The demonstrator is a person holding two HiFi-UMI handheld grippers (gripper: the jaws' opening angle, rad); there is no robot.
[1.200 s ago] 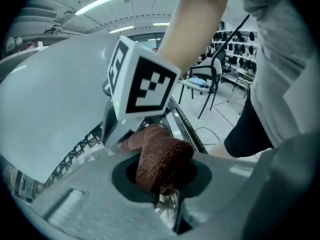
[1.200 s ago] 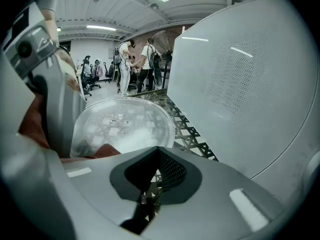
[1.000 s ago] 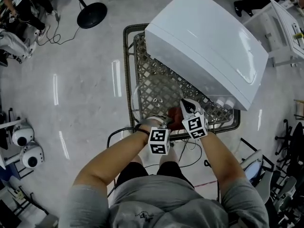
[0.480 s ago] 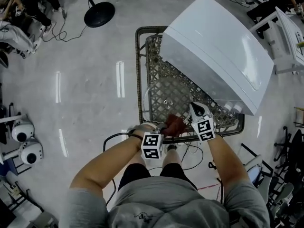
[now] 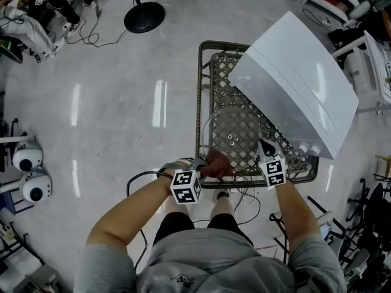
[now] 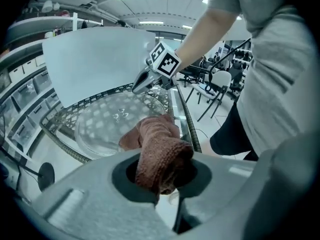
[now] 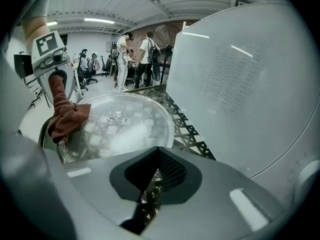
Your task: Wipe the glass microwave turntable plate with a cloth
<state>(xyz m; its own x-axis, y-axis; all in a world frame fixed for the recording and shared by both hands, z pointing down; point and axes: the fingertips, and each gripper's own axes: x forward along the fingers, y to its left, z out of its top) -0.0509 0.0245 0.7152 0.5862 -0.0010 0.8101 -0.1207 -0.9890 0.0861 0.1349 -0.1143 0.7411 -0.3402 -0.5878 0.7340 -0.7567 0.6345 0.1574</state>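
Brown cloth [image 7: 67, 116] on glass plate [image 7: 125, 126] rim, white microwave [image 7: 250, 84] just beside.

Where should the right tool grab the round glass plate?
Take the round clear glass plate by its near-right rim, right tool coming from the right: it lies flat, only its edge exposed, and the brown cloth sits on the near-left rim.

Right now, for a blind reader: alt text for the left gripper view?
The left gripper clamps a brown cloth that touches a glass turntable plate on a lattice table; the right gripper and white microwave are beyond.
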